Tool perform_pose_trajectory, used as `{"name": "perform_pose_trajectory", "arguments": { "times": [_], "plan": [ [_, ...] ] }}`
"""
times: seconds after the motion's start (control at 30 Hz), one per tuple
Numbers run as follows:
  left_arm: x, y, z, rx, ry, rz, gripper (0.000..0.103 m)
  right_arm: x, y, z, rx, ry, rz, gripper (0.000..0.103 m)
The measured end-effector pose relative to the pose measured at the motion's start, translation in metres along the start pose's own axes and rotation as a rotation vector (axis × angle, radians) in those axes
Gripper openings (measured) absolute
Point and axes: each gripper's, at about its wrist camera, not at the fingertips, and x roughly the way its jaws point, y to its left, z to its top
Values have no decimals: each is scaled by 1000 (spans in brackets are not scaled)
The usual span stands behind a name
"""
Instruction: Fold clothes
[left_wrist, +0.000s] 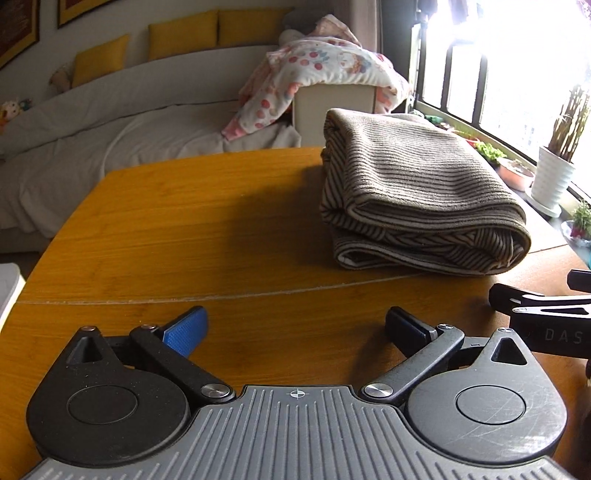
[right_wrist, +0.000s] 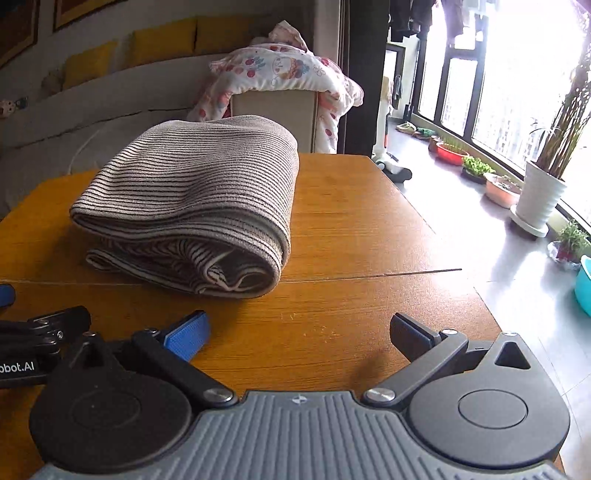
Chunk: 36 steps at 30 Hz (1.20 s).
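A brown and cream striped garment (left_wrist: 413, 192) lies folded in a thick bundle on the orange wooden table (left_wrist: 192, 221). In the left wrist view it sits ahead and to the right of my left gripper (left_wrist: 295, 325), which is open with nothing between its fingers. The right wrist view shows the same folded garment (right_wrist: 192, 206) ahead and to the left of my right gripper (right_wrist: 299, 328), also open and holding nothing. Both grippers hover near the table's front part, apart from the bundle. Each gripper shows at the edge of the other's view.
A grey sofa (left_wrist: 92, 147) with yellow cushions stands behind the table. A floral blanket (left_wrist: 325, 70) drapes over a box beyond the far edge. Potted plants (right_wrist: 539, 192) and basins line the window at right. The table's right edge (right_wrist: 443, 236) drops to the floor.
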Motion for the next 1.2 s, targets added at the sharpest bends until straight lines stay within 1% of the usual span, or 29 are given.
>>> {"name": "perform_pose_trajectory", "arguments": {
  "times": [0.13, 0.23, 1.2],
  "plan": [
    [-2, -3, -1, -17, 0, 24, 103, 2, -10, 0, 31, 13, 48, 103],
    [-2, -5, -1, -18, 0, 29, 103, 1, -14, -1, 8, 13, 79, 103],
    [-1, -5, -2, -27, 1, 36, 103, 2, -13, -2, 5, 14, 81, 103]
  ]
}}
